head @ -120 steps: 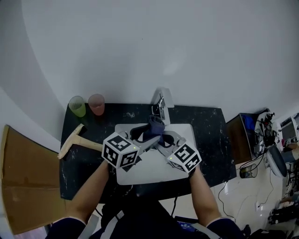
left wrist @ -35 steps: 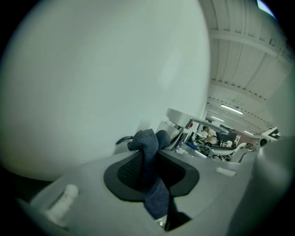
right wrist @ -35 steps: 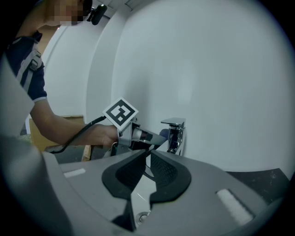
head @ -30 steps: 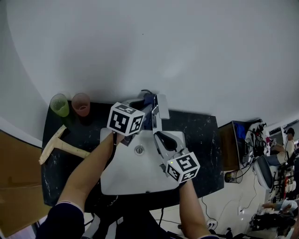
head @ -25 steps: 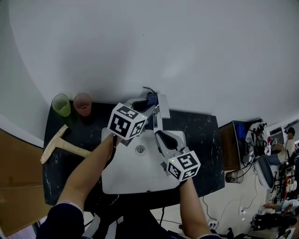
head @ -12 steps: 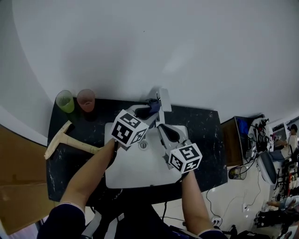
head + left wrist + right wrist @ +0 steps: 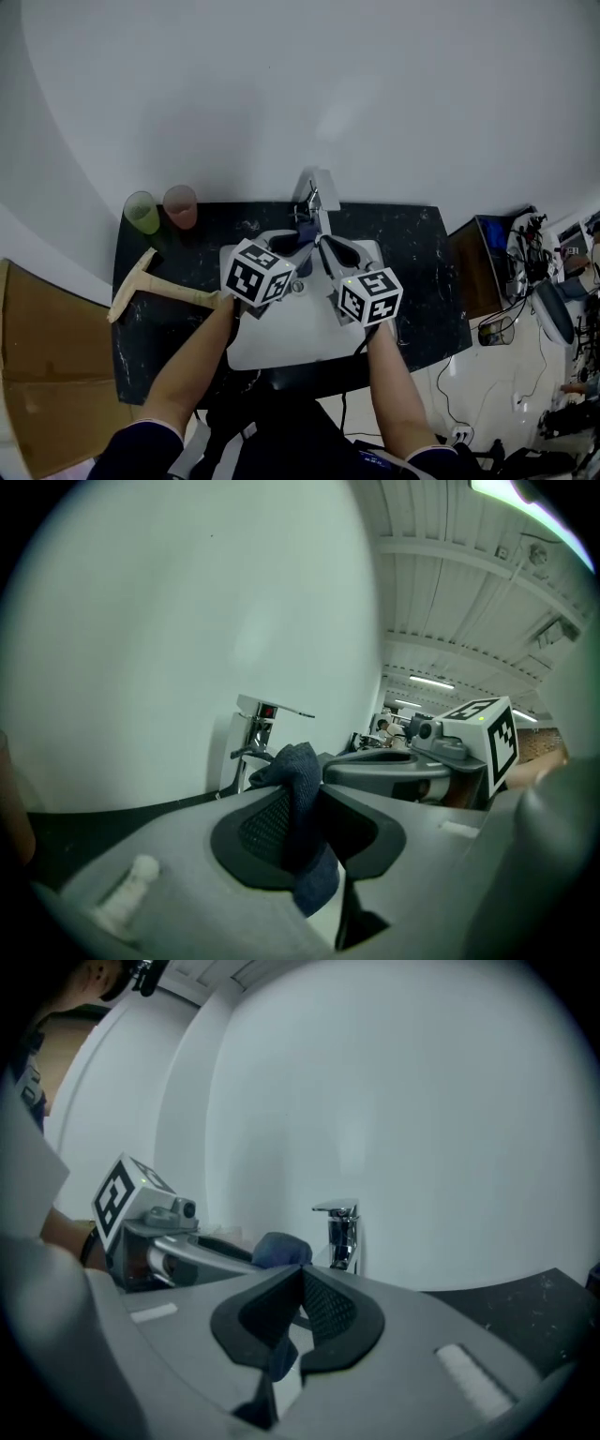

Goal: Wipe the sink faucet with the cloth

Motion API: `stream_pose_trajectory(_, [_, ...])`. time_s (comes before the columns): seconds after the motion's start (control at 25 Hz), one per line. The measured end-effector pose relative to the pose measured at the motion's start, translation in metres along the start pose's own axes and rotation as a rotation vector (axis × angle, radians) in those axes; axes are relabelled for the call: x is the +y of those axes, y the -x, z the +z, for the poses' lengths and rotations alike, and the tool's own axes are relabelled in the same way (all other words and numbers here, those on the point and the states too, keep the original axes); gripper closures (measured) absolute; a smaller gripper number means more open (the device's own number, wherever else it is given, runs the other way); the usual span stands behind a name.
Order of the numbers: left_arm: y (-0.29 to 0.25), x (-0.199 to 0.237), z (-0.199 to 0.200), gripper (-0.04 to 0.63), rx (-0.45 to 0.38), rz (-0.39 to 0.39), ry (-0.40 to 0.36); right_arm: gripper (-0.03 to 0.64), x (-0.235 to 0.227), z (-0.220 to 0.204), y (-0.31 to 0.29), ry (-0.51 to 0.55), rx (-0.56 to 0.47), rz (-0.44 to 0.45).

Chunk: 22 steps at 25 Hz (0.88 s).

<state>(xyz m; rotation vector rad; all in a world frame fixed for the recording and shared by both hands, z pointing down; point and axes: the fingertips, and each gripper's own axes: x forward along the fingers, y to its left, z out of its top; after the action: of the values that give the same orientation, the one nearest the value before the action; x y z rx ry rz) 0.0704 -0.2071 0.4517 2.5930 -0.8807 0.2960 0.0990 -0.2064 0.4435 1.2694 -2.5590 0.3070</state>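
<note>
Two grippers at work: the left hand-held gripper (image 7: 309, 829), clenched on the one dark blue cloth (image 7: 292, 766), just slid down off the single chrome faucet (image 7: 342, 1232) to right in front of it, so I'd guess that stroke's done. The right hand-held gripper (image 7: 300, 1307) is closed, empty. Also one white sink (image 7: 281, 339), two plastic cups, green (image 7: 142, 213) and pink (image 7: 180, 206), and one wooden mallet (image 7: 159, 289) on the black surface (image 7: 412, 281).

Bright chrome among matt plastic, coarse cloth and speckled stone.

The faucet (image 7: 255, 747) is polished, mirror-bright metal. The dark blue cloth (image 7: 295, 766) has a coarse, nubbly weave. The left gripper (image 7: 302, 803) is matt grey plastic, and its black pads (image 7: 262, 829) are finely cross-hatched. The sink (image 7: 300, 342) looks smooth and pale with little shine, set in a black countertop (image 7: 412, 262) flecked white like stone. A T-shaped tool (image 7: 173, 292) is bare pale wood. The green cup (image 7: 142, 213) and pink cup (image 7: 180, 206) look like translucent plastic.
</note>
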Motion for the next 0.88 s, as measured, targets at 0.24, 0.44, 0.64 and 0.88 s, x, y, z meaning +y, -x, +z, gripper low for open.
stream_pose_trajectory(0.24, [0.028,-0.021,-0.008,0.511,0.002,-0.022,0.006,0.611,0.003,0.01,0.021,-0.083,-0.068,-0.058])
stream_pose_trajectory(0.44, [0.065,-0.026,-0.004,0.509,-0.066,0.03,-0.03,0.612,0.032,0.02,0.04,-0.094,-0.124,-0.048])
stream_pose_trajectory(0.64, [0.1,-0.025,0.002,0.511,-0.141,0.077,-0.105,0.614,0.069,0.025,0.049,-0.007,-0.147,-0.057])
stream_pose_trajectory(0.88, [0.131,-0.029,0.013,0.509,-0.203,0.103,-0.161,0.614,0.098,0.039,0.06,0.035,-0.182,-0.067])
